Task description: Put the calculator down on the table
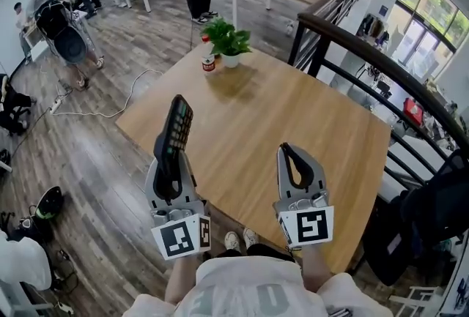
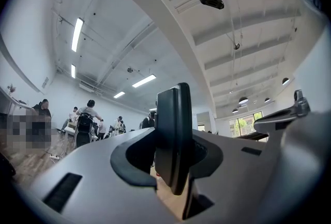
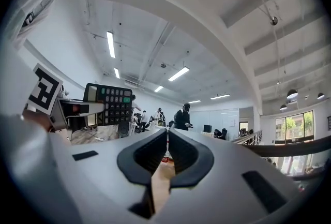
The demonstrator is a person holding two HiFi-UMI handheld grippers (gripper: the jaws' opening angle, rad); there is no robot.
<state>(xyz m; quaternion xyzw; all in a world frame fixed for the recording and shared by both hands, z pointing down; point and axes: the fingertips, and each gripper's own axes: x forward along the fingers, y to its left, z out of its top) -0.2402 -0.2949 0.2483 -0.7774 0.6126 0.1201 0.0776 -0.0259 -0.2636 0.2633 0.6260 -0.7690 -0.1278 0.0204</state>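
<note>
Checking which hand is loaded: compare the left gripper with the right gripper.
The left gripper is clamped on the calculator, which sticks out past its tips; the right gripper holds nothing. The left gripper's jaws stand apart around the calculator's body; the right gripper's jaws are closed together. Both are held at the near side of the table, pointing forward.

The head view looks steeply down from above the person onto the square light-wood counter [image 1: 308, 140], with the left hand-held gripper [image 1: 170, 153] and right hand-held gripper [image 1: 292, 149] close below it. Each gripper view sits just behind its own jaws and faces slightly upward toward the white beamed ceiling [image 2: 129, 21]. The flat black plastic calculator [image 1: 177, 125] appears in all three views.
</note>
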